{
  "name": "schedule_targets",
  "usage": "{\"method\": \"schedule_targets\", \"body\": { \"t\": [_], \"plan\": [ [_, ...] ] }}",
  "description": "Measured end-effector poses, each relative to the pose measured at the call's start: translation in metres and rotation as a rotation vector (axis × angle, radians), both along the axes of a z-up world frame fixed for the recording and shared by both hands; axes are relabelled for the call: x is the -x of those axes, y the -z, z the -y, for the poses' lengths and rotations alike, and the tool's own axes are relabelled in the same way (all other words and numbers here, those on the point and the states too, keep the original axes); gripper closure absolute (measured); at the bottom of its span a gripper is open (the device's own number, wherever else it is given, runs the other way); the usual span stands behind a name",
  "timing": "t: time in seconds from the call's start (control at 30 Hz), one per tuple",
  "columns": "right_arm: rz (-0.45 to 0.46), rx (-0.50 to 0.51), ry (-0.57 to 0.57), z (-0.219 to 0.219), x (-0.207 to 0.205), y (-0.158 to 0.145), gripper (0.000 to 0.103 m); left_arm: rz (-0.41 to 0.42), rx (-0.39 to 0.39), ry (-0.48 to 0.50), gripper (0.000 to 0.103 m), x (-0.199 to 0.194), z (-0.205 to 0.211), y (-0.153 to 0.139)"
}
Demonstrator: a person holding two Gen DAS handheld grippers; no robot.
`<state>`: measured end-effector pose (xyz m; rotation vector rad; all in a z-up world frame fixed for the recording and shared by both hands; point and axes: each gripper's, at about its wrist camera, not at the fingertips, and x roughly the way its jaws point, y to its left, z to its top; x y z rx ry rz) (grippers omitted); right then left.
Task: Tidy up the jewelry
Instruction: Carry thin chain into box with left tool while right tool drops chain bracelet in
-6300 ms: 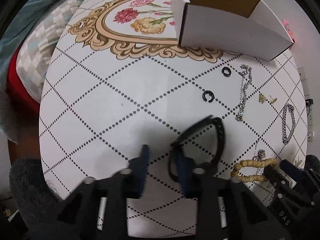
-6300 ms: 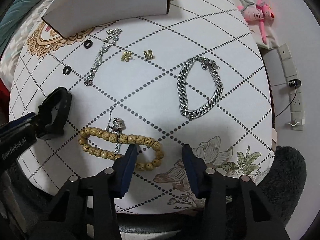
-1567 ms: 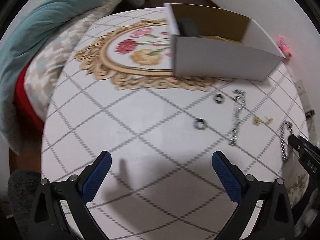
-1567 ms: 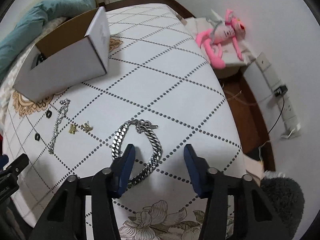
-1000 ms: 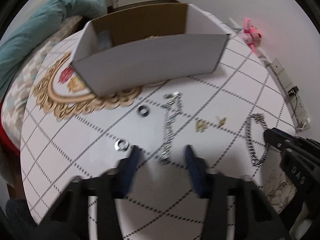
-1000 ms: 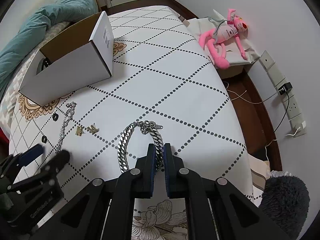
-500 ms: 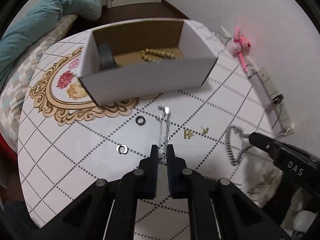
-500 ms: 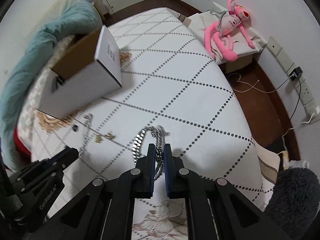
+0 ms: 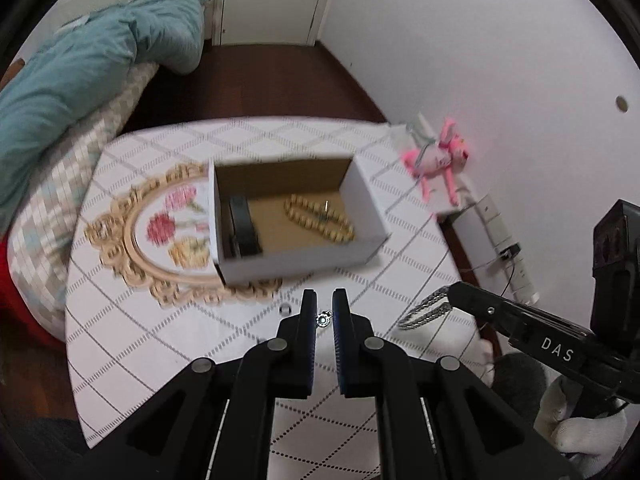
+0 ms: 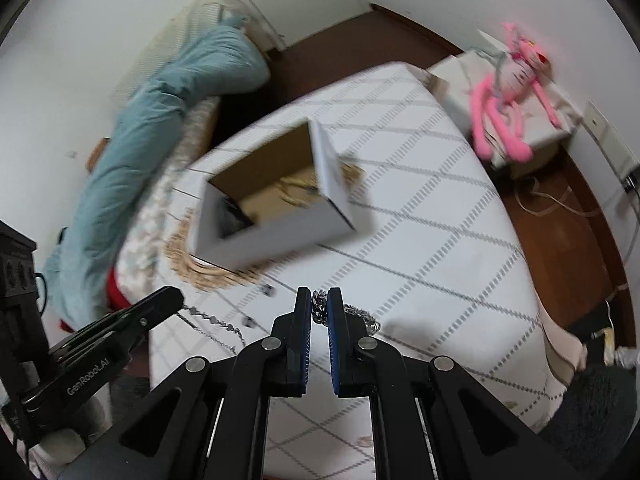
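Observation:
In the left wrist view my left gripper (image 9: pixel 323 304) is shut on a thin sparkly silver chain (image 9: pixel 323 319), raised above the table. Beyond it stands the open white box (image 9: pixel 296 256), which holds a black bracelet (image 9: pixel 242 232) and a wooden bead bracelet (image 9: pixel 320 218). At the right of that view, the right gripper (image 9: pixel 452 300) carries a thick silver link chain (image 9: pixel 428 312). In the right wrist view my right gripper (image 10: pixel 319 300) is shut on that thick chain (image 10: pixel 319 308). The thin chain (image 10: pixel 212 322) dangles from the left gripper (image 10: pixel 168 296), with the box (image 10: pixel 272 240) ahead.
A small black ring (image 9: pixel 285 309) lies on the patterned tablecloth (image 9: pixel 120 340) near the box, and small pieces (image 10: pixel 266 289) show in the right wrist view. A pink plush toy (image 9: pixel 436 160) sits off the table's right side. A teal blanket (image 9: pixel 80 72) lies at the left.
The left jaws closed on the thin chain. Both grippers rose from the table with their chains, and the inside of the box came into view.

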<state>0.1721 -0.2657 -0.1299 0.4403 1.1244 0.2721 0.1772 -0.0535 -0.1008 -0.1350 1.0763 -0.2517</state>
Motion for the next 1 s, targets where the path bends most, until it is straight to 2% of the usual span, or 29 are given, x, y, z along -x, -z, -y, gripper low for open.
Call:
{"method": "schedule_targets", "body": {
  "t": [0.1, 0.23, 0.37, 0.5, 0.7, 0.83, 1.0],
  "plan": [
    [0.048, -0.022, -0.026, -0.005, -0.014, -0.026, 0.095, 0.038, 0.019, 0.002, 0.098, -0.013, -0.006, -0.025],
    [0.107, -0.017, -0.068, -0.02, -0.047, -0.056, 0.095, 0.089, 0.006, 0.002, 0.098, -0.041, -0.01, -0.049],
    [0.115, 0.019, -0.096, -0.034, -0.086, -0.062, 0.095, 0.077, -0.015, -0.004, 0.098, -0.078, -0.016, -0.046],
    [0.093, 0.061, -0.112, -0.045, -0.12, -0.053, 0.095, 0.027, -0.04, -0.009, 0.098, -0.108, -0.021, -0.025],
    [0.019, 0.132, -0.134, -0.061, -0.165, -0.02, 0.095, -0.085, -0.067, -0.019, 0.097, -0.147, -0.029, 0.016],
    [-0.028, 0.169, -0.155, -0.066, -0.182, 0.003, 0.095, -0.14, -0.051, -0.022, 0.096, -0.163, -0.033, 0.03],
    [-0.079, 0.229, -0.189, -0.074, -0.198, 0.028, 0.094, -0.204, -0.07, -0.055, 0.092, -0.179, -0.035, 0.044]
  ]
}}
